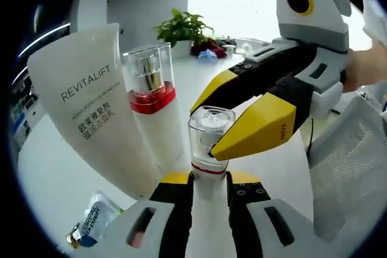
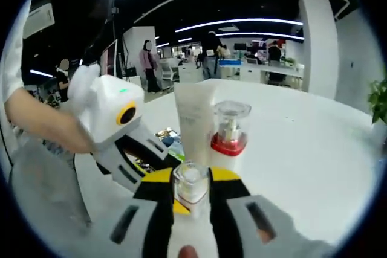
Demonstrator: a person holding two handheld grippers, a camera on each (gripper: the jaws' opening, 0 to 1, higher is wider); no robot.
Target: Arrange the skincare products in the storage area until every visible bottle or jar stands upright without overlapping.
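Lettering reading REVITALIFT shows on the white tube (image 1: pixel 97 107) in the left gripper view; in the right gripper view the tube (image 2: pixel 195 122) is turned blank. Just right of it stands the red-collared pump bottle (image 1: pixel 152 98), upright on the white table (image 1: pixel 54 179). The left gripper (image 1: pixel 208 194) is clamped on the clear-capped bottle (image 1: pixel 208 134), whose cap the right gripper (image 1: pixel 227 128) pinches from the right. A potted plant (image 1: pixel 184 28) sits far back.

2 clear-capped bottles (image 1: pixel 210 126) (image 1: pixel 151 80), 1 white tube (image 1: pixel 91 101), 1 sachet (image 1: pixel 91 225), 1 plant (image 1: pixel 181 27).
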